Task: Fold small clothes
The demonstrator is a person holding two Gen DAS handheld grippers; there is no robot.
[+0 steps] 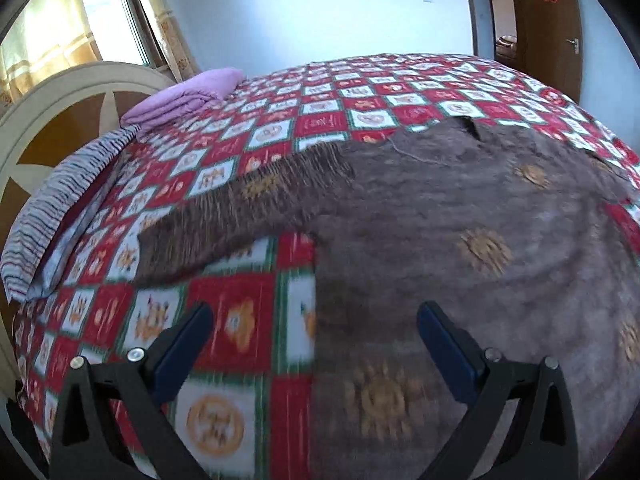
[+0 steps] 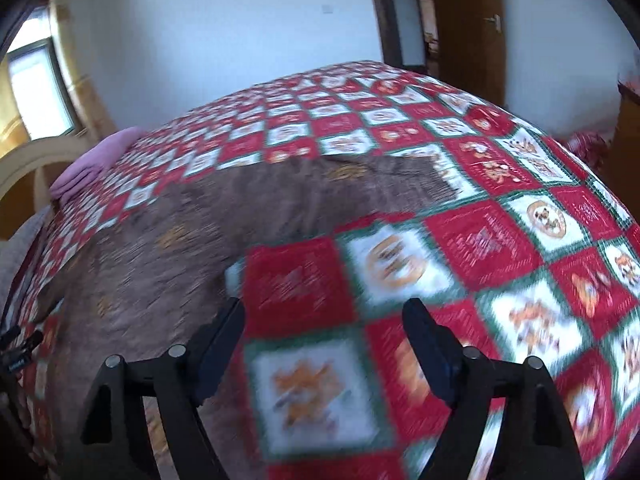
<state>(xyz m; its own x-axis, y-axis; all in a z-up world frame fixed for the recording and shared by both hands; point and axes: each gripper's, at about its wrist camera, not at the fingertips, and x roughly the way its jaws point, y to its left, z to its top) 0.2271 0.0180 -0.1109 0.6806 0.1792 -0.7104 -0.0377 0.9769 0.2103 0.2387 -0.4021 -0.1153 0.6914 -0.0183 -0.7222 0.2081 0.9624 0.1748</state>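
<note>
A brown garment with orange round motifs [image 1: 460,248] lies spread flat on the bed, one sleeve stretched out to the left. It also shows in the right wrist view [image 2: 168,248], with its other sleeve reaching right. My left gripper [image 1: 314,316] is open and empty, hovering above the garment's left hem edge. My right gripper [image 2: 324,312] is open and empty, hovering above the bedspread just right of the garment's hem. Both views are motion-blurred.
The bed wears a red, white and green checked bedspread [image 1: 248,312] [image 2: 500,240]. A folded pink blanket [image 1: 184,96] and a striped pillow [image 1: 52,216] lie by the headboard [image 1: 44,128]. A brown door [image 1: 548,28] stands behind the bed.
</note>
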